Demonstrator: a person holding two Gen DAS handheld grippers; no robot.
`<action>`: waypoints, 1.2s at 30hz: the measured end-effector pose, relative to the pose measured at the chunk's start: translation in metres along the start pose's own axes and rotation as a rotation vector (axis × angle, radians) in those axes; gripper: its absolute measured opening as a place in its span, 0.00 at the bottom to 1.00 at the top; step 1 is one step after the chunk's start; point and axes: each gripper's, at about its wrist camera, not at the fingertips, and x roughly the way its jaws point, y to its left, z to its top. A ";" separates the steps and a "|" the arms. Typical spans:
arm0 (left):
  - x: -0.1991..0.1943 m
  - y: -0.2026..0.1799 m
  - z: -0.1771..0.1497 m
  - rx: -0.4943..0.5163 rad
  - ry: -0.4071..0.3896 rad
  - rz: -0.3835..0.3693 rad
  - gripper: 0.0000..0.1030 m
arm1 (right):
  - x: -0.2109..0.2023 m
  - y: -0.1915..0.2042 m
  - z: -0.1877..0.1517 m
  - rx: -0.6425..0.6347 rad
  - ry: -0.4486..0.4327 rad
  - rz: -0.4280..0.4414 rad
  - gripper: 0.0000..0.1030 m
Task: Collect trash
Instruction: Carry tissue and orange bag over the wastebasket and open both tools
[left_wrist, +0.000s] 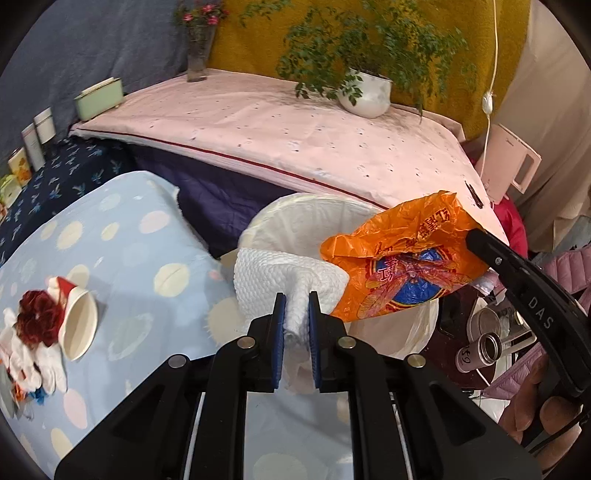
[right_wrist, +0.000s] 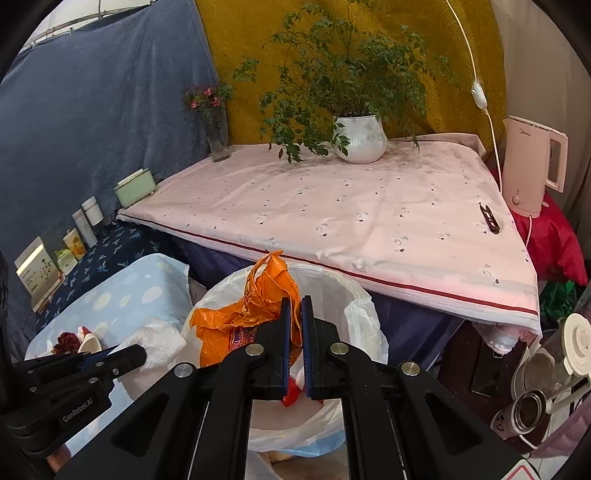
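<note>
Scanning from the left edge of the left wrist view: a trash pile (left_wrist: 35, 343) lies on the dotted blue cloth (left_wrist: 122, 258), made of crumpled white pieces, a dark red clump and a paper cup (left_wrist: 77, 328) on its side, mouth turned right and toward the camera. The pile's far-left part is cut off by the lens rim; blurred scraps there cannot be identified.

Centre: the left gripper (left_wrist: 297, 325) has its blue pads closed on a white paper towel (left_wrist: 280, 280). The wad is pinched at a narrow neck and fans out beyond the fingertips, long axis running away from the camera, over the near rim of the bin (left_wrist: 295, 214). The towel's tail hangs between the fingers, its lower end hidden behind the gripper body.

Right of that: an orange plastic bag (left_wrist: 402, 262) hangs over the bin's right side, long axis slanting up to the right, print upside down. The right gripper (right_wrist: 295, 306) has its jaws nearly touching, clamping a thin fold of the bag (right_wrist: 255, 310); in the right wrist view the bag stands upright, a handle loop at the top, its lower part behind the fingers. The bin liner (right_wrist: 365, 321) is white; the contents below are mostly hidden, with red and white pieces visible between the fingers.

Far right: a hand (left_wrist: 535, 406), partly cut off by the frame edge, holds the right gripper's handle.
</note>
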 end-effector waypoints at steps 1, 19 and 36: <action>0.004 -0.003 0.002 0.007 0.003 -0.005 0.11 | 0.003 -0.004 0.000 0.005 0.003 -0.004 0.05; 0.036 -0.007 0.014 -0.001 -0.003 0.016 0.61 | 0.035 -0.009 -0.002 -0.001 0.031 -0.062 0.24; 0.005 0.029 0.003 -0.077 -0.030 0.083 0.61 | 0.017 0.036 -0.004 -0.069 0.011 -0.005 0.49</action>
